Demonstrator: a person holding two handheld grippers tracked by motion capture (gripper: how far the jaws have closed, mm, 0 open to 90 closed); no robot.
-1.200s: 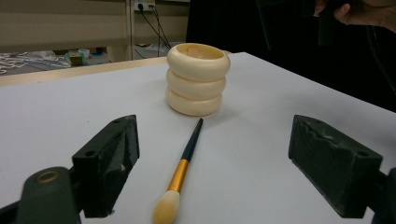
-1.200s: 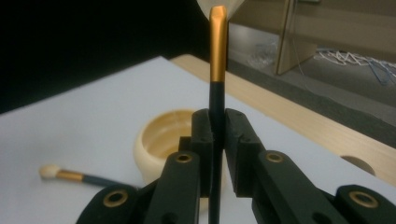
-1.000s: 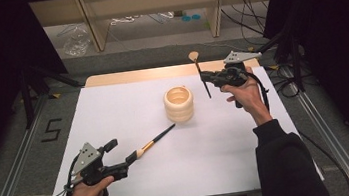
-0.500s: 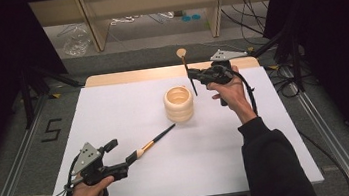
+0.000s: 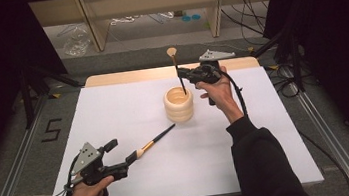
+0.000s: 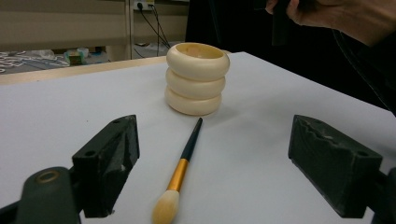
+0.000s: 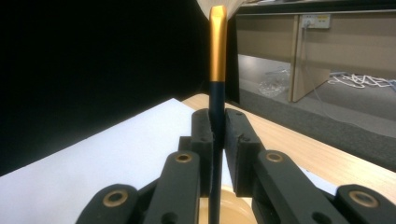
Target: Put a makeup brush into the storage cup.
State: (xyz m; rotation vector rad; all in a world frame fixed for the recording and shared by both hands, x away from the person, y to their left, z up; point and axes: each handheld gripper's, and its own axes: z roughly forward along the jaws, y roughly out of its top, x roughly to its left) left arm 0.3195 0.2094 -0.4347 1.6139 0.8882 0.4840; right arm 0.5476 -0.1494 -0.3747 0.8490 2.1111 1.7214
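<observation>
You're hovering the left gripper (image 5: 120, 167) nearest to you, well short of the cup (image 5: 179, 105), w/ its jaws standing wide and nothing pinched between them. The second brush (image 6: 180, 175) is lying flat on the white mat (image 5: 128, 108) between those jaws, pale bristle end toward you, black handle tip pointing at the cup's base and stopping just short of it. Risk here, I'd judge: if you're closing on it off-centre, the round handle is likely rolling or skidding into the cup and nudging it.

Farther out, the cup is sitting upright mid-mat: cream, three stacked rounded rings, open top, nothing visible inside from the left gripper view.

Just beyond and right of the cup, your right gripper (image 5: 186, 75) is clamping the held brush (image 5: 178, 72) on its black handle, jaws tight on it. It's standing near upright, slightly tilted, gold ferrule and pale fan bristles up top, handle tip over the cup's mouth; can't tell if it's already inside the rim. Likely trouble: tip catching the rim as you're lowering, tipping the light-looking cup, or the brush pivoting in the pads since the grip is on a thin round shaft. Letting go too high is prob. bouncing it out.
</observation>
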